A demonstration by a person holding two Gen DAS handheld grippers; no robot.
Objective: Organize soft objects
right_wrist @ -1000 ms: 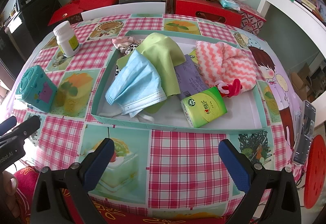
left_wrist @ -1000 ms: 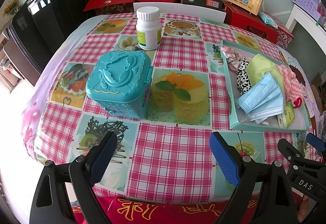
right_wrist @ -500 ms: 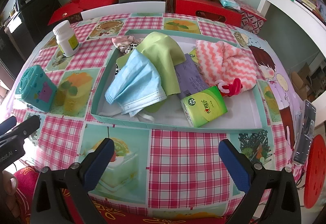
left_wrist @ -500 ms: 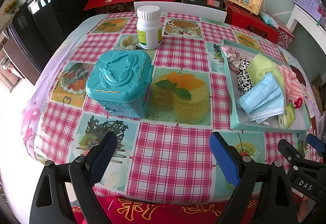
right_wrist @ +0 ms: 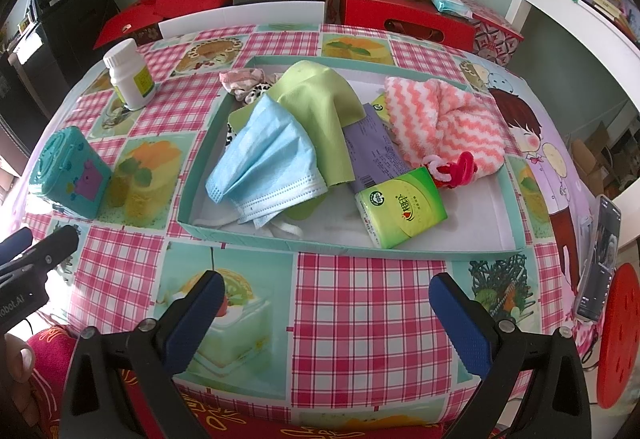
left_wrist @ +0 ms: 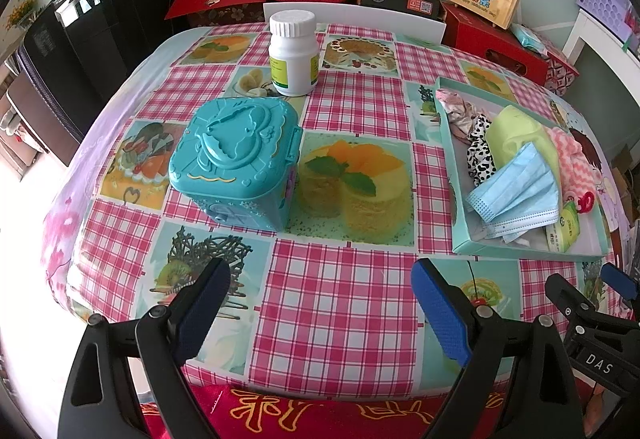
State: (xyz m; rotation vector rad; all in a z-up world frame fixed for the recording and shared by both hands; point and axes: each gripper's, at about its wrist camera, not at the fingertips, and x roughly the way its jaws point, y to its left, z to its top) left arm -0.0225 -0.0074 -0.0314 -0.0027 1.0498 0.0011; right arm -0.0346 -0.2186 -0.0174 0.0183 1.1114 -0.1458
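Observation:
A shallow teal tray on the checked tablecloth holds soft things: a blue face mask, a green cloth, a pink-and-white zigzag towel, a green tissue pack, a purple packet and scrunchies. My left gripper is open and empty near the table's front edge. My right gripper is open and empty in front of the tray.
A teal plastic box and a white pill bottle stand left of the tray. A phone lies at the table's right edge. Red boxes and a white board stand behind the table.
The left wrist view has drawn back slightly from the table. The right gripper and the objects have not moved.

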